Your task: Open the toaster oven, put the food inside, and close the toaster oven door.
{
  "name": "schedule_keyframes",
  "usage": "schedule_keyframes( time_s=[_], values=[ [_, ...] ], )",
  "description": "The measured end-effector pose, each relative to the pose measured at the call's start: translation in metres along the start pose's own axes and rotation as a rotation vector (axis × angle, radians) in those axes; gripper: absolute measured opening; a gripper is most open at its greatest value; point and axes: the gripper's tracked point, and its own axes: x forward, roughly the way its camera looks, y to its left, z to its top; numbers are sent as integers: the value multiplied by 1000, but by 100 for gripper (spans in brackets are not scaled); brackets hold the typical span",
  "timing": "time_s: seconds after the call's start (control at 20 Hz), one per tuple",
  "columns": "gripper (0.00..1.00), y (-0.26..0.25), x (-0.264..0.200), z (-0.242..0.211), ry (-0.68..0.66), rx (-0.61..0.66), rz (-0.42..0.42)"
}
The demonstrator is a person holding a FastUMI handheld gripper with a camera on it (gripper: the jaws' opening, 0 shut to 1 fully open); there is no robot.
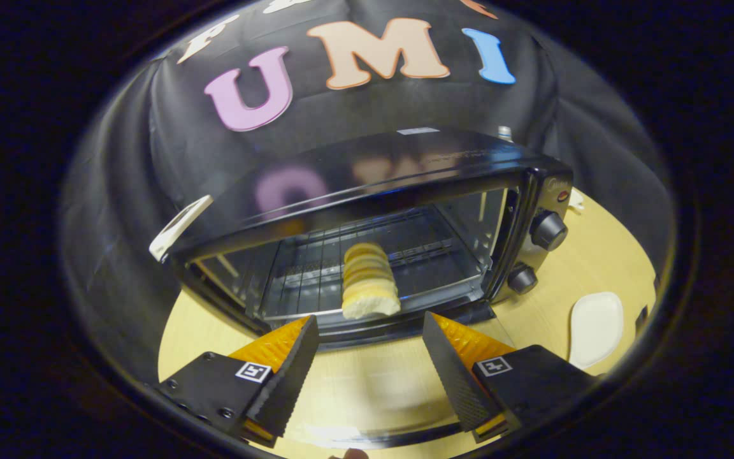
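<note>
Gripper view: gripper [370,331] agape, food [370,280] seemingly inside.

A pale wooden tabletop [603,255] carried everything. On it, well to the right of the tabletop's middle, lay a white oblong dish [596,326], flat. Black cloth [125,191] hung behind the tabletop as a backdrop.

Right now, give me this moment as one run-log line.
gripper: open, empty | bread: on rack inside toaster oven, just ahead of fingers | door: down, open | white plate: on table, beside oven
</note>
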Motion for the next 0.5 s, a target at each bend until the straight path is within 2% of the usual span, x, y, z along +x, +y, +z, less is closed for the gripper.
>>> schedule_keyframes(
  time_s=[0.15,0.5],
  values=[
    [100,1,-26,-16,36,-74,18],
    [100,-41,-99,-72,216,-267,-71]
  ],
)
